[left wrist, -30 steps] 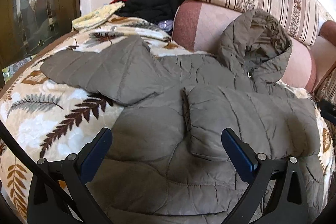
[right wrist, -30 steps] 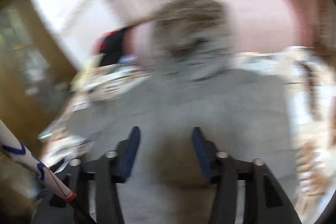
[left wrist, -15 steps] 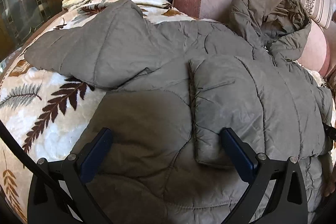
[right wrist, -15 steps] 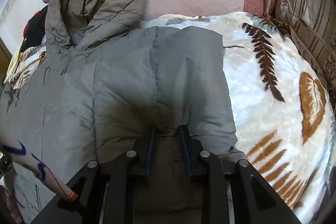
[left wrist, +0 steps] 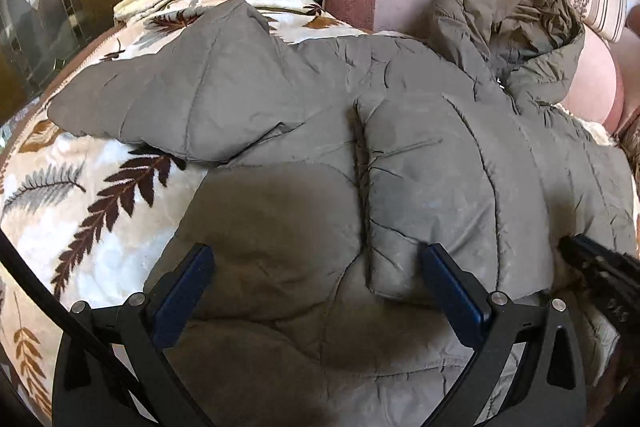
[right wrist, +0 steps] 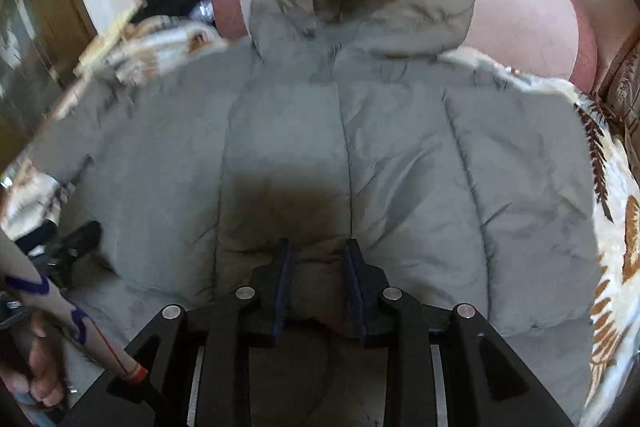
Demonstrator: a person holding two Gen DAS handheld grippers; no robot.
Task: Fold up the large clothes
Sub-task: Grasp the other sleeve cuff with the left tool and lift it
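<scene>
Jacket: fold part done.
My right tongs pinch the folded sleeve ahead; left tongs gape, empty; other sleeve still spread far left.

No text or label can be read anywhere.

Matte black left gripper with angular arms, dark blue pads lining its fingers, and round silver screws at the joints; a thin black cable curving past its left side. Same black frame, blue pads and silver screws on the right gripper, beside a white sleeve with blue markings and an orange cuff band, bare fingers below.
</scene>
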